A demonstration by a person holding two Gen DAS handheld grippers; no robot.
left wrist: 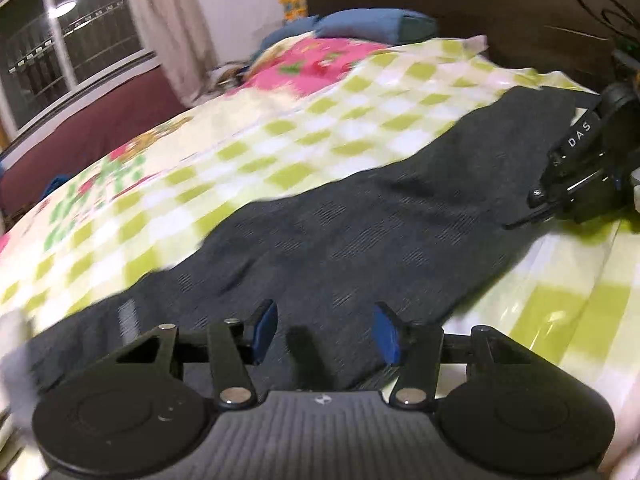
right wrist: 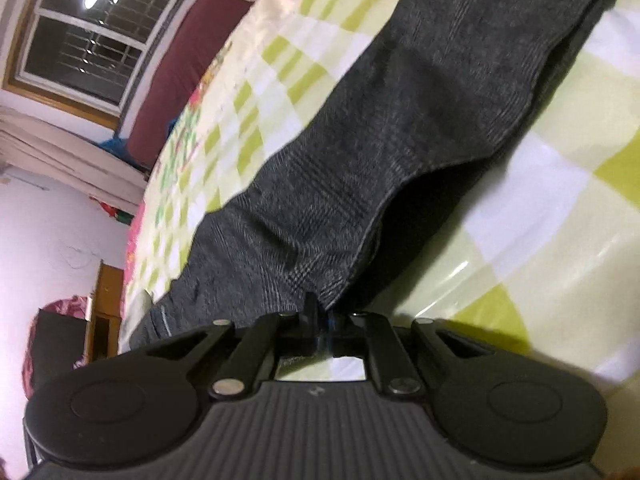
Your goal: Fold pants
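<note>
Dark grey checked pants (left wrist: 360,232) lie stretched along a bed with a green-and-white checked sheet (left wrist: 300,136). My left gripper (left wrist: 325,332) hovers just over the near end of the pants, open, its blue pads (left wrist: 386,334) apart with nothing pinched between them. At the right edge of the left wrist view, my right gripper (left wrist: 532,212) reaches the side of the pants. In the right wrist view, the right gripper (right wrist: 320,316) is shut on the hem edge of the pants (right wrist: 400,120), which run away up the frame. The cloth lifts slightly there, with a dark fold gaping beside it.
Blue pillows (left wrist: 372,24) and a pink floral cover (left wrist: 308,64) lie at the head of the bed, against a dark brown headboard (left wrist: 480,8). A window (left wrist: 60,40) with curtains and a maroon wall panel (left wrist: 88,132) lie beyond the far side.
</note>
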